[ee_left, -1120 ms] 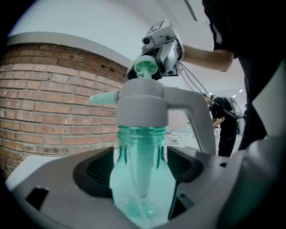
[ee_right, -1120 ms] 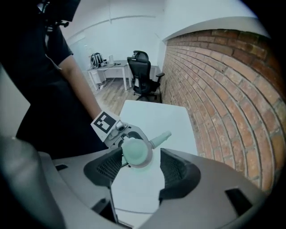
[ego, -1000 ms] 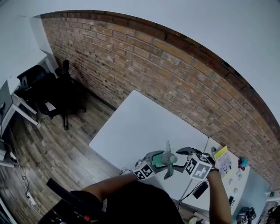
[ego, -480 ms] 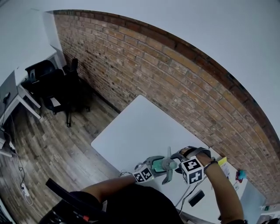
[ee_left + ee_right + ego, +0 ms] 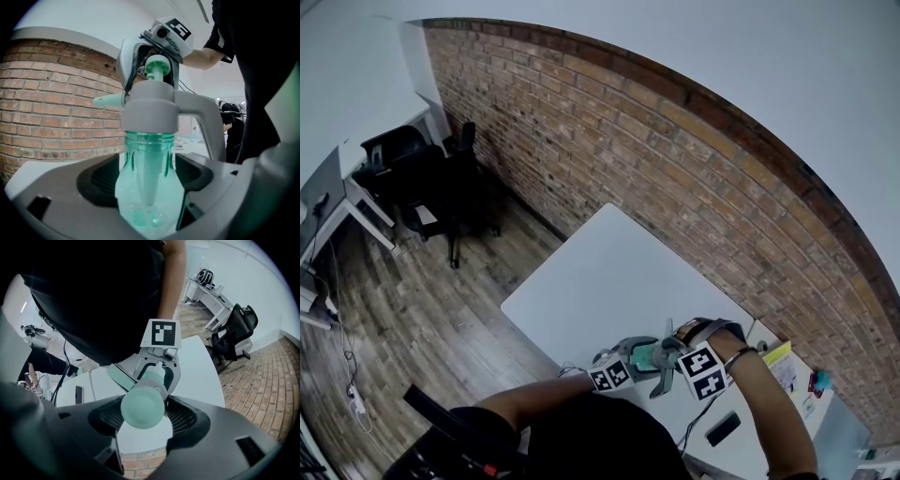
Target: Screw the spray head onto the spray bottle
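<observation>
Two grey jaws of the left gripper (image 5: 147, 187) pinch the belly of the spray bottle (image 5: 150, 154), translucent green fluted plastic narrowing to a ringed neck at mid-frame. On that neck sits the spray head (image 5: 150, 110), matte grey, with a pale green cone nozzle pointing left and a round green plunger. The right gripper (image 5: 143, 416) closes its mesh-textured pads on the head's top. In the head view, everything sits at lower centre over the white table (image 5: 609, 272).
</observation>
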Demonstrator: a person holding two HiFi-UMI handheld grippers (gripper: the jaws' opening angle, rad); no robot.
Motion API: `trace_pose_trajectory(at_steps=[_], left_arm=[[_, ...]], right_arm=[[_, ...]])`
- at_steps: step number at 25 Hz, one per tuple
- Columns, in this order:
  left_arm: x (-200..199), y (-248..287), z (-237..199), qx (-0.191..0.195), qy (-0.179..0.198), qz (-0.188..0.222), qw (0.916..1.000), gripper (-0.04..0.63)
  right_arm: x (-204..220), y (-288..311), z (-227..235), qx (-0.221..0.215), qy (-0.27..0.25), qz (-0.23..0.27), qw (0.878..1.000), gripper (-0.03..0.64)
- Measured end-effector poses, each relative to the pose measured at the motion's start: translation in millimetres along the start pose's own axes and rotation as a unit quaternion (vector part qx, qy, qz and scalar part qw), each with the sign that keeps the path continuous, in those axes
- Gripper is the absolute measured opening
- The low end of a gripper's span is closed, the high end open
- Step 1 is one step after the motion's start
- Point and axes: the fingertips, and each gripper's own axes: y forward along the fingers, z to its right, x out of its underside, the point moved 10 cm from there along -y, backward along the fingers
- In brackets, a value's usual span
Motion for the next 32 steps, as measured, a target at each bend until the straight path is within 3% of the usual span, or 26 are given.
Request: trace_pose_trajectory(at_steps=[10, 21, 28, 32], left_arm=[[0.0, -3.7, 1.1, 0.003, -0.004, -0.003, 1.0000, 0.357], [0.8, -2.9, 3.3, -0.002, 0.000, 0.002, 1.0000, 0.357], [0.9, -2.8, 3.6, -0.006, 0.002, 0.006, 1.0000, 0.357], [1.6, -3.1, 4.0, -0.007, 0.004, 0.009, 0.9999, 0.357]], right_arm=[[-1.4, 1.7, 0.6, 0.015, 0.019, 0.002, 1.000, 0.262], [-3.2, 0.7, 0.2, -0.013, 0.058, 0.024, 0.998, 0.261], [1.3, 1.0, 4.4, -0.017, 0.135, 0.037, 0.990, 0.261], [5.3, 4.1, 6.2, -0.025, 0.197, 0.048, 0.979, 0.261]])
